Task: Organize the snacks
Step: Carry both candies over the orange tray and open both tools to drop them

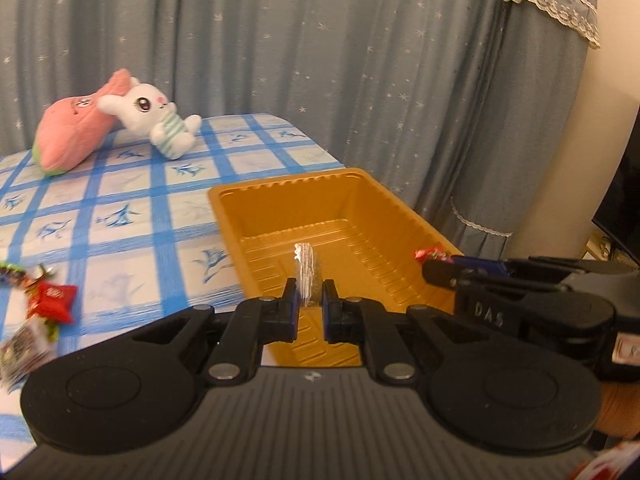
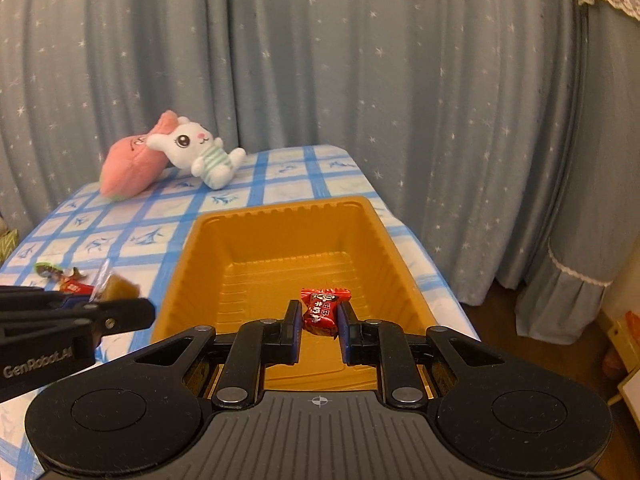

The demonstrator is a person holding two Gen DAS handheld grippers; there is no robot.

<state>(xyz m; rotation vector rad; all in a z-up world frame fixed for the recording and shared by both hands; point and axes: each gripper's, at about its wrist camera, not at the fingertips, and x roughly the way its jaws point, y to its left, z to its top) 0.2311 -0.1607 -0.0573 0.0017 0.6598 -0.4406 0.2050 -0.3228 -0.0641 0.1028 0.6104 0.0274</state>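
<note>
At nine o'clock in my left view, a heap of loose snacks (image 1: pixel 44 304) lies on the blue checked tablecloth (image 1: pixel 132 216), blurred, with a red wrapper uppermost. Up at ten o'clock a pink plush toy (image 1: pixel 70 136) lies on its side, and a white rabbit toy (image 1: pixel 154 118) leans against it. Moving right, my left gripper (image 1: pixel 309 300) is pinched narrow on a clear-wrapped snack (image 1: pixel 306 276), held upright over the near end of the orange tray (image 1: pixel 280 188). I cannot tell what is inside the wrapper from this view; the right view shows it as a brownish piece (image 2: pixel 116 286) at nine o'clock, beside the tray's left wall. At three o'clock in my left view my right gripper (image 1: pixel 434 264) reaches in across the tray's right rim. In its own view, my right gripper (image 2: pixel 319 314) is clamped on a red candy (image 2: pixel 322 310), held just above the tray floor near six o'clock. A starry blue curtain (image 2: pixel 360 80) hangs behind the table.
</note>
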